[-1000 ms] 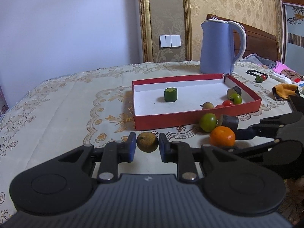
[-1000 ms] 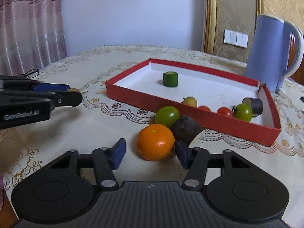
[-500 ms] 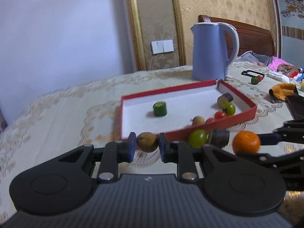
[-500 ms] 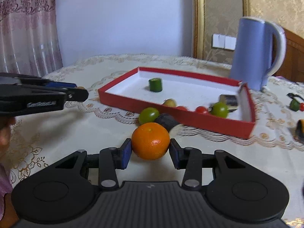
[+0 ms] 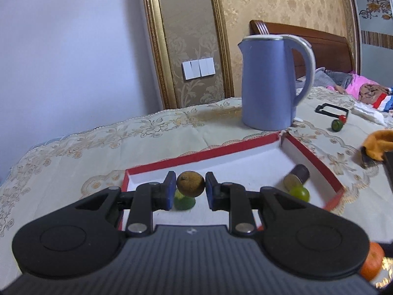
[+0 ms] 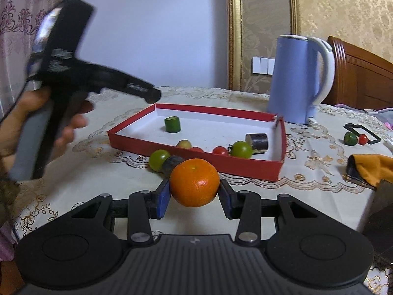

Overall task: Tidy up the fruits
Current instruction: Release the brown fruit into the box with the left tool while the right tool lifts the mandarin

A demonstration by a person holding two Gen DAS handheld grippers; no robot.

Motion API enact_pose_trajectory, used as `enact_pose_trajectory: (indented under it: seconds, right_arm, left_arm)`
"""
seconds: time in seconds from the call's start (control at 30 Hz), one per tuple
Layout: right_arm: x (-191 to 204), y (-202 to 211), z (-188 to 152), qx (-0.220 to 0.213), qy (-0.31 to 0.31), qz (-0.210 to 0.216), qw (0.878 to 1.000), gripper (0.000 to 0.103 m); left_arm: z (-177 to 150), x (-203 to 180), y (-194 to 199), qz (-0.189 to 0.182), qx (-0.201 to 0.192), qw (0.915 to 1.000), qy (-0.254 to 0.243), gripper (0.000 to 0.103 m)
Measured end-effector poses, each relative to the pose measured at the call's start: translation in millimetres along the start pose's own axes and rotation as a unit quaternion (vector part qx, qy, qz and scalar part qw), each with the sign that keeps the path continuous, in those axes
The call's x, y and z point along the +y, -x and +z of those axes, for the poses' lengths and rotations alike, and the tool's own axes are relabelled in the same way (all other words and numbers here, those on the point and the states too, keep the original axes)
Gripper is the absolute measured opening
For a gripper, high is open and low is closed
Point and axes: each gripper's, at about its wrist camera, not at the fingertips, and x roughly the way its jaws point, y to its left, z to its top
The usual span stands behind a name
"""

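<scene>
My left gripper is shut on a small brown fruit and holds it in the air above the near left corner of the red tray. A green cylinder piece lies in the tray right below it. My right gripper is shut on an orange, lifted above the tablecloth in front of the red tray. In the right wrist view the left gripper body hangs above the tray's left end. Several small fruits lie in the tray.
A green tomato and a dark piece lie on the cloth outside the tray's front wall. A blue kettle stands behind the tray. An orange cloth and a green and a red fruit lie to the right.
My left gripper has risen and moved forward with the brown fruit, from the cloth to above the tray. My right gripper has closed on the orange and lifted it.
</scene>
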Motion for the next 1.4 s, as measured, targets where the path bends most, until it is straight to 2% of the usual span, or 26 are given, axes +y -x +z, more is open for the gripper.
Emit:
enact_pose_trajectory:
  seconds: [0.17, 0.6, 0.97, 1.07, 1.27, 1.33, 1.4]
  right_arm:
    - [-5, 1, -2, -0.001, -0.003, -0.005, 1.000, 0.042]
    - [-11, 3, -4, -0.002, -0.008, -0.008, 1.000, 0.042]
    - [-11, 4, -4, 0.000, -0.010, -0.012, 1.000, 0.042]
    - [-11, 4, -3, -0.001, -0.011, -0.013, 1.000, 0.042]
    - [-12, 2, 0, -0.005, -0.011, -0.013, 1.000, 0.042]
    - [-14, 1, 3, -0.008, -0.012, -0.015, 1.000, 0.042]
    - [-16, -3, 8, -0.012, -0.013, -0.015, 1.000, 0.042]
  left_arm:
    - [8, -12, -32, 0.017, 0.015, 0.9997, -0.009, 0.023]
    - [22, -21, -93, 0.061, 0.063, 0.9961, 0.010, 0.023]
    - [24, -23, -113, 0.069, 0.087, 0.9933, 0.030, 0.024]
    - [25, -24, -109, 0.067, 0.085, 0.9937, 0.030, 0.029]
    - [27, -16, -91, 0.074, 0.078, 0.9932, 0.045, 0.051]
    - [26, -10, -81, 0.080, 0.075, 0.9924, 0.056, 0.071]
    - [24, -6, -69, 0.082, 0.066, 0.9925, 0.062, 0.080]
